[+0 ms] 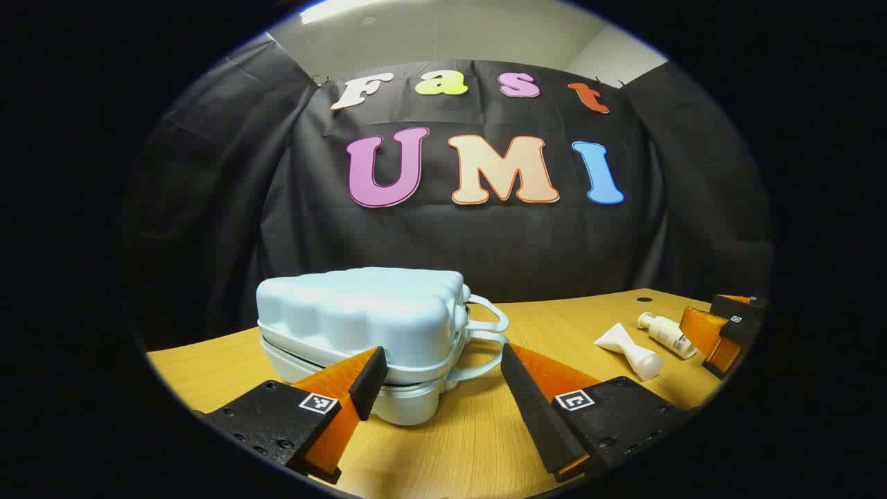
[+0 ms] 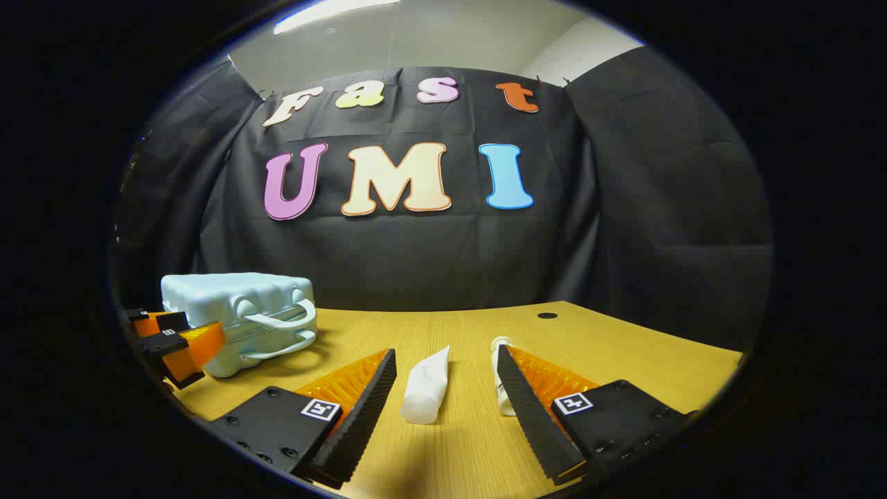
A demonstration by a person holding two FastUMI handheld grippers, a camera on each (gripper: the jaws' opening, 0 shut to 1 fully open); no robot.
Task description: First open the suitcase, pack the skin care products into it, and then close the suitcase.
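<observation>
Pale-blue ribbed suitcase (image 1: 360,326), shut, flat.

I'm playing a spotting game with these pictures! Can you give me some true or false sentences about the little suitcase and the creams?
1. The suitcase is closed. True.
2. The white tube lies inside the suitcase. False: it lies on the wooden table.
3. The right tool is open, with the tube lying between its fingers. True.
4. The small bottle stands upright. False: it lies on its side, beside the tube.
5. The left tool is squeezing the suitcase handles. False: it is open, close in front of the suitcase.
</observation>
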